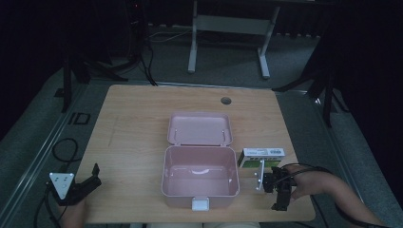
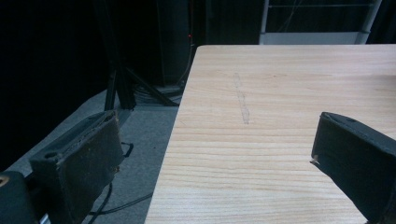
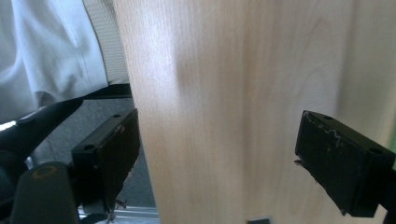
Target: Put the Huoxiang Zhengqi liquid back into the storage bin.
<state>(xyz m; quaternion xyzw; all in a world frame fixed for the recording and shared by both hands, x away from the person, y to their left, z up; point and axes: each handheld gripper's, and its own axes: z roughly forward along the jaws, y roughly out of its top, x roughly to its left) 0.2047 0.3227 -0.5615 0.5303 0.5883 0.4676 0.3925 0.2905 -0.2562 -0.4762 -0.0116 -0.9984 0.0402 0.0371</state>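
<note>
The pink lidded box (image 1: 200,176) sits mid-counter, lid thrown back toward 12 o'clock. The small green-and-white carton (image 1: 262,156) lies at its 3 o'clock, touching its corner. The right hand-held gripper (image 1: 279,190), spread and empty, hovers just below the carton; a careless sweep could knock it off the counter (image 1: 138,118). The left hand-held gripper (image 1: 85,183), spread, waits at 8 o'clock.

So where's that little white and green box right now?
In the high view, the small box lies on the table, right of the open pink case, just beyond the right gripper.
</note>
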